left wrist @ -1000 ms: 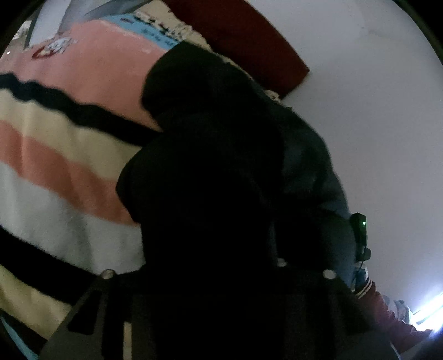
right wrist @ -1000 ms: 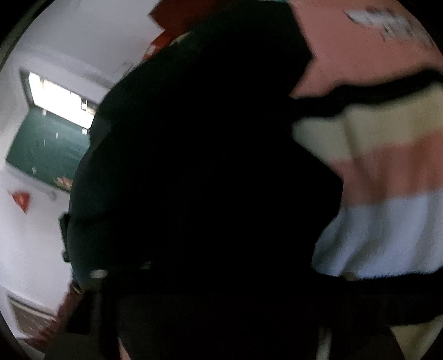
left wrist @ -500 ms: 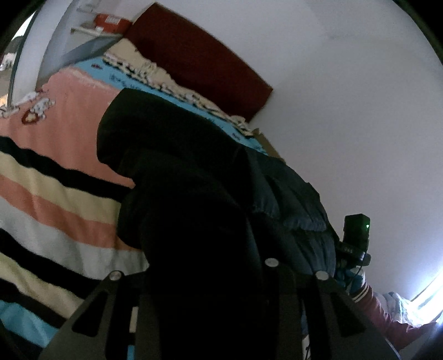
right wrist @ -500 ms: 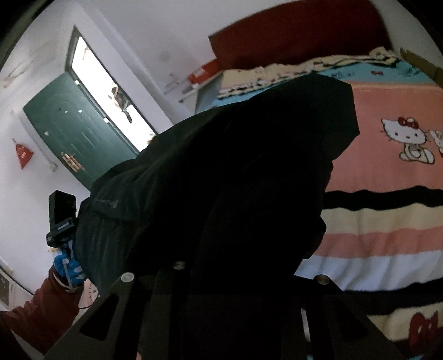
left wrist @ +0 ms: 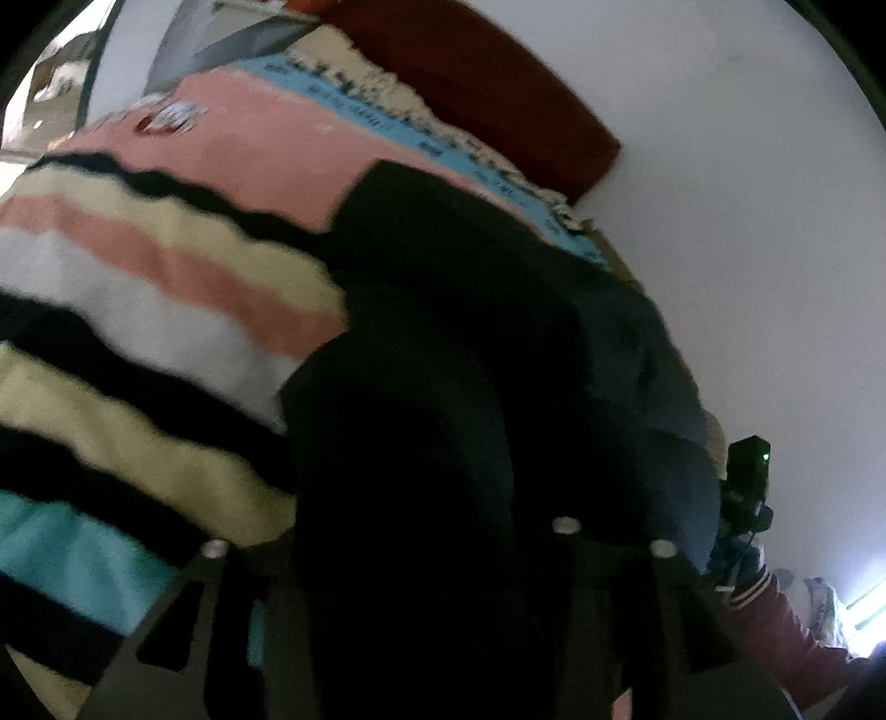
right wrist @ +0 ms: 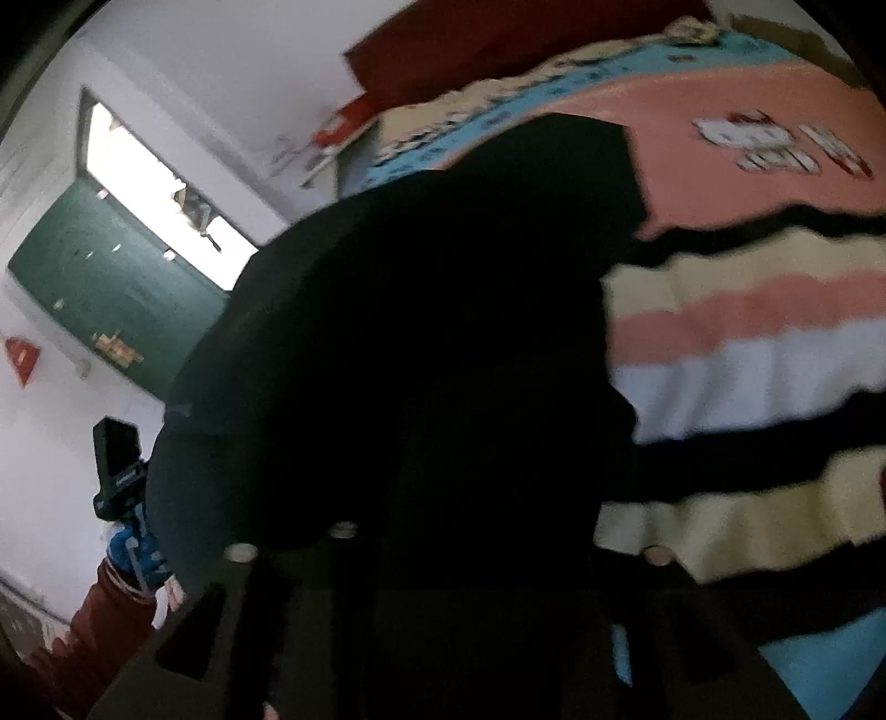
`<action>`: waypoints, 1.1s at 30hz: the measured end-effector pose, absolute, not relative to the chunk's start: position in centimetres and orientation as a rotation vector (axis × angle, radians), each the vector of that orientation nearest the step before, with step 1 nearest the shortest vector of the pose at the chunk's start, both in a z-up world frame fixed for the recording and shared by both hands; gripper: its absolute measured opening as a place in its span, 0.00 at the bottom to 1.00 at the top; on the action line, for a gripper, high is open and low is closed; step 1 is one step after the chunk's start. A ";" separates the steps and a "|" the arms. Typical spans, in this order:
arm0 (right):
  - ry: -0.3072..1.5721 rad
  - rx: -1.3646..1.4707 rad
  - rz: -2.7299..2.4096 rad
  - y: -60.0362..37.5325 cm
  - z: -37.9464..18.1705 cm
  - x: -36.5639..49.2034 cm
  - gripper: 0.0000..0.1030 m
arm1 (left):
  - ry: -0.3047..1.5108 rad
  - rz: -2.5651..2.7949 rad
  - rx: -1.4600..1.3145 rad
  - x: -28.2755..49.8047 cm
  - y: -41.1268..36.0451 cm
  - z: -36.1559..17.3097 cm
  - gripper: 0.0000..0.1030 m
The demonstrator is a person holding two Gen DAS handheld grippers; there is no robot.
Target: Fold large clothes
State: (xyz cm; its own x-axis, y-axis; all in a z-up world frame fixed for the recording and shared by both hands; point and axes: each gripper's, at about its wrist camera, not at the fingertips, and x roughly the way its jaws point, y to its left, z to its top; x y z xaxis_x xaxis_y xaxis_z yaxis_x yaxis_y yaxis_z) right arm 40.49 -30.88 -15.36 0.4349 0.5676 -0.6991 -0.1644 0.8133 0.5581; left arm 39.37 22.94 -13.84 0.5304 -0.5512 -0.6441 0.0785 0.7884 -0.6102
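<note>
Operator and handheld rig
Dark red sleeve with striped cuff; blue glove; black gripper frame (silver screws).

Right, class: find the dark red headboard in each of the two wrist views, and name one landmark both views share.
Left wrist view: headboard at top centre, slanting down to the right.
Right wrist view: headboard along the top edge, centre.
Shared landmark: the black jacket on the striped blanket.

A large dark jacket, black with a bluish quilted part at right, bunches up across the frame's centre over the striped blanket.
</note>
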 end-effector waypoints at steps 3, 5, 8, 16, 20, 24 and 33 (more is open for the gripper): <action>1.056 0.481 0.457 -32.2 -16.4 39.6 0.59 | 0.944 -0.356 -0.601 38.3 25.3 -14.4 0.57; 1.066 0.493 0.434 -33.1 -16.9 39.0 0.79 | 0.942 -0.329 -0.643 37.1 27.0 -14.4 0.59; 1.064 0.489 0.374 -35.0 -17.1 37.9 0.89 | 0.960 -0.268 -0.607 35.8 28.2 -13.9 0.59; 1.105 0.342 0.211 -36.6 -13.6 33.9 0.89 | 1.004 -0.020 -0.428 32.0 27.3 -11.2 0.59; 1.064 0.306 0.221 -35.5 -10.3 29.9 0.89 | 0.954 0.007 -0.360 28.2 25.4 -8.2 0.59; 1.004 0.276 0.216 -32.8 -6.9 25.5 0.89 | 0.887 0.033 -0.300 23.8 22.4 -5.1 0.59; 0.796 0.075 0.151 -24.5 -0.4 15.1 0.92 | 0.789 0.074 -0.150 14.6 14.4 -1.9 0.59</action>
